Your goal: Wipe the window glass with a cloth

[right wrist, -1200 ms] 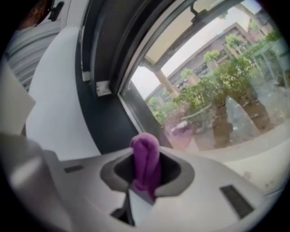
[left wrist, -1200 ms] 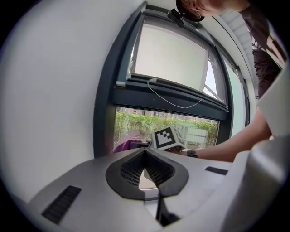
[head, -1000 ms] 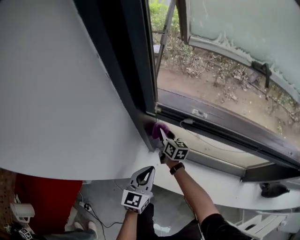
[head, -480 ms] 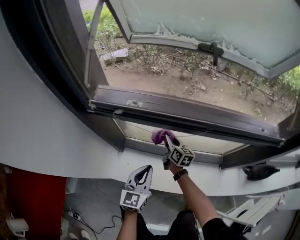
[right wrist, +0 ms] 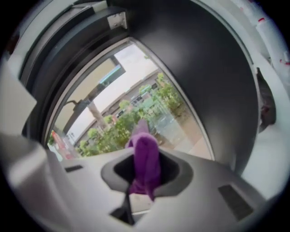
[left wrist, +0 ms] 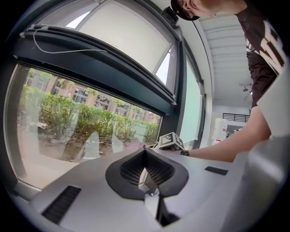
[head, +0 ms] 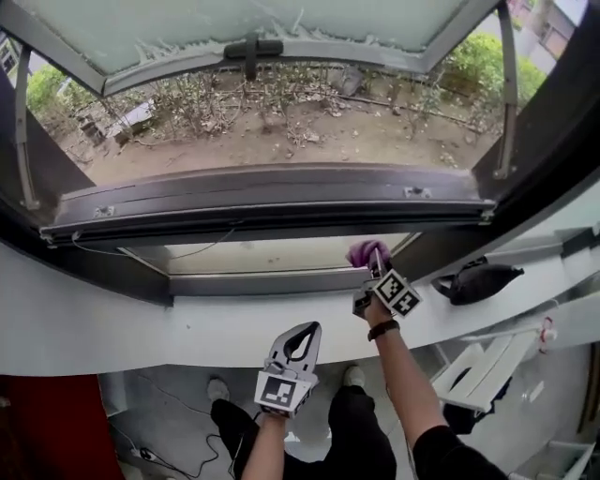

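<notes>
glass [head: 267, 255]: lower pane, under top sash [head: 234, 21] swung open outward; shrubs seen thru it
frame [head: 272, 192]: dark, runs all round the pane
sill [head: 169, 328]: white, just below pane
L gripper [head: 307, 330]: low, well back from glass, jaws together, nothing btw them
R gripper [head: 372, 269]: up at pane's right end, jaws clamped on cloth
cloth [right wrist: 146, 156]: purple, bunched in a soft fold, sticks out past jaw tips, tip meets its reflection in glass

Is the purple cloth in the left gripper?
No, the crumpled purple cloth sits clamped in the right gripper, while the left gripper is shut on nothing.
</notes>
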{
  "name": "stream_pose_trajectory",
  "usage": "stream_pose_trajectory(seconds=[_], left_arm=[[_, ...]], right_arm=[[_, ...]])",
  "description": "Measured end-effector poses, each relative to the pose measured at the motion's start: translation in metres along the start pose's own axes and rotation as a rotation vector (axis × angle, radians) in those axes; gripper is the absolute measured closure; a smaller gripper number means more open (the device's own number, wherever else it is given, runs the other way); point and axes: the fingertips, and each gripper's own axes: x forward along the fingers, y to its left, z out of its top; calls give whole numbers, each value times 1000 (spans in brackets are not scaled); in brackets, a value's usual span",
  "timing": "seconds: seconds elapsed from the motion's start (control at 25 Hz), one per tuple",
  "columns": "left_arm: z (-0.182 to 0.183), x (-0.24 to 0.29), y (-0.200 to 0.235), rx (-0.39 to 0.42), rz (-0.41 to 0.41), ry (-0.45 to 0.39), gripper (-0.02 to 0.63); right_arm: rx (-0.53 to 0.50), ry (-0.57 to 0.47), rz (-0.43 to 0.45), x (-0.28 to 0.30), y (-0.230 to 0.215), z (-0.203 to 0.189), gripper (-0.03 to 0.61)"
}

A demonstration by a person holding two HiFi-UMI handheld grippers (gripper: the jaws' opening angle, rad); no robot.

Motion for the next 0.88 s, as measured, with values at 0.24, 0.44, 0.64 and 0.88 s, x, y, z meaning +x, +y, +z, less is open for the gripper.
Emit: stream_pose_trajectory(seconds=[0.24, 0.44, 0.64, 0.88], left_arm=[[8, -24, 27, -7, 48, 19, 604], [24, -100, 116, 33, 186, 17, 604], [32, -207, 229, 56, 388, 22, 604], [41, -296, 305, 51, 539, 36, 604]], right_arm=[[-60, 30, 61, -7, 40, -34, 494], [-95, 223, 301, 13, 186, -166, 494], [-271, 405, 593, 29, 364, -325, 494], [-298, 477, 706, 55, 496, -438, 494]])
